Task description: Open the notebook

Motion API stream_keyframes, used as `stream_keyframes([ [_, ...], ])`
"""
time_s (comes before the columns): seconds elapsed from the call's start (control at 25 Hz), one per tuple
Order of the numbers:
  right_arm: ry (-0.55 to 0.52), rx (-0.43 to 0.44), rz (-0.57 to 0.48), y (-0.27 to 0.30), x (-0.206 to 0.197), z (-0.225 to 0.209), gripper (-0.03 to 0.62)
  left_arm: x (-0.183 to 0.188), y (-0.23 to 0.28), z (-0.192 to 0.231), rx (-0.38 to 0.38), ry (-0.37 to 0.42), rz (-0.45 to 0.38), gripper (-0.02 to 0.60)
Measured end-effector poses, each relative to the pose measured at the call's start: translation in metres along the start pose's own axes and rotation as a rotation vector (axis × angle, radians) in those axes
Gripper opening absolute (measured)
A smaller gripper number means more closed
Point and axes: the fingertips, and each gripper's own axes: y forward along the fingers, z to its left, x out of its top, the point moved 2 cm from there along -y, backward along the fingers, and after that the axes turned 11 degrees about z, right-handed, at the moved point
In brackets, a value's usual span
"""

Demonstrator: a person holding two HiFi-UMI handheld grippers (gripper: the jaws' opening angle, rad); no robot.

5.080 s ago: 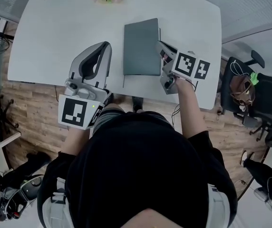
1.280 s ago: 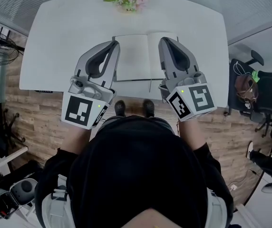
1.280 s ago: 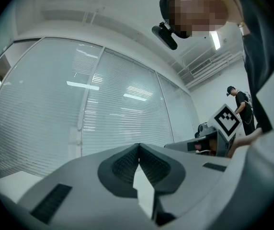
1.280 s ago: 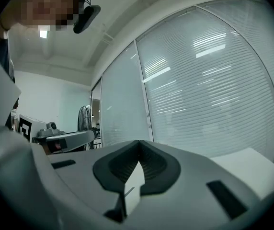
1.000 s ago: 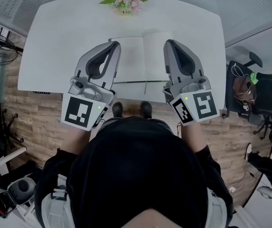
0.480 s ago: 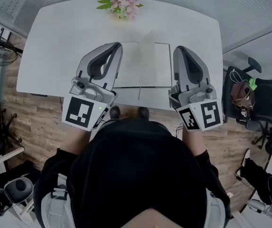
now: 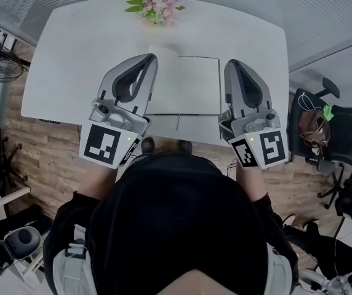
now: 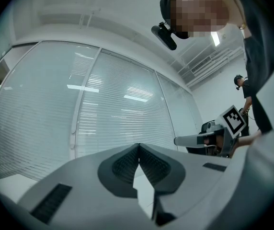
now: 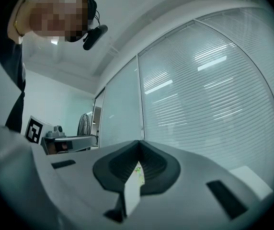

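Open notebook (image 7: 186,85), left gripper (image 7: 149,60), right gripper (image 7: 232,64) flanking

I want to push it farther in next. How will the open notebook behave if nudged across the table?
The notebook lies open and looks thin, so it is probably light and should slide easily on the smooth table. Its pages likely flop; a push on a page edge may buckle it rather than move the notebook.
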Motion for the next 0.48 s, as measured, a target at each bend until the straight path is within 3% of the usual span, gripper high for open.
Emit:
stream_keyframes([
  [0.48, -0.03, 0.007, -0.001, 0.0027, 0.0028, 0.0066, 0.005, -0.0007, -0.0046, 0.0045, 0.012, 0.0, 0.001, 0.012],
])
